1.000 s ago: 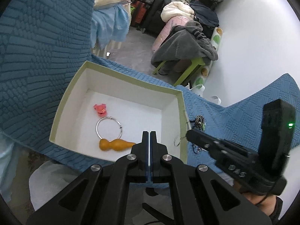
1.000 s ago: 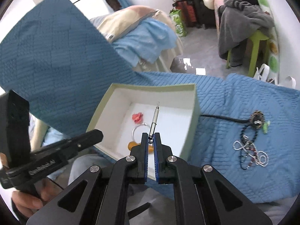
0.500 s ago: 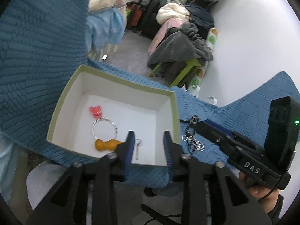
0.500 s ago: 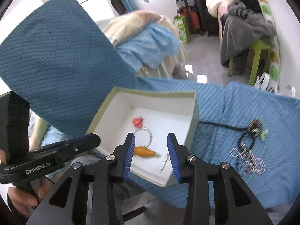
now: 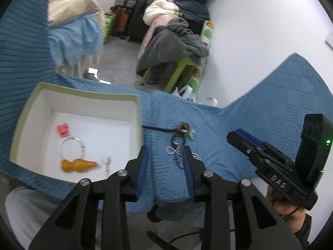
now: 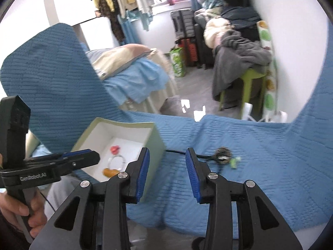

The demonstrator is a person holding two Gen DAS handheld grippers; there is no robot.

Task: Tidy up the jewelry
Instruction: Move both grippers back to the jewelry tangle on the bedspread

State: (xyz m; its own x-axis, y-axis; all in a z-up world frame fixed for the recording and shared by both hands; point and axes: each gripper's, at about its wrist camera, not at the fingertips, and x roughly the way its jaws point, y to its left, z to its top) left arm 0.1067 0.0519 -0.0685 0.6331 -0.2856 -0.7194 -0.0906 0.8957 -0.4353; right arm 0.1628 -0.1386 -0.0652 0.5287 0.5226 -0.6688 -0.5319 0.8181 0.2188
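A pale green box point(image 5: 79, 93) with a white inside sits on a blue quilt point(image 5: 260, 112). In it lie a red piece point(image 5: 62, 129), a silver ring point(image 5: 70, 147), an orange gourd pendant point(image 5: 78, 165) and a small silver earring point(image 5: 106, 161). A tangle of beaded necklaces point(image 5: 180, 143) lies on the quilt right of the box. My left gripper point(image 5: 165, 157) is open and empty, over the quilt by the necklaces. My right gripper point(image 6: 167, 162) is open and empty, right of the box point(image 6: 124, 125); a dark pendant point(image 6: 222, 158) lies beyond it.
The quilt drapes over my lap and rises at both sides. Behind it are a bed with a light blue sheet point(image 6: 135, 79), a green stool piled with grey clothes point(image 6: 241, 62), suitcases point(image 5: 129, 4) and a white wall point(image 5: 260, 31).
The right gripper opened and dropped the silver earring into the box, then pulled back to the right. The left gripper opened and swung right toward the necklaces.
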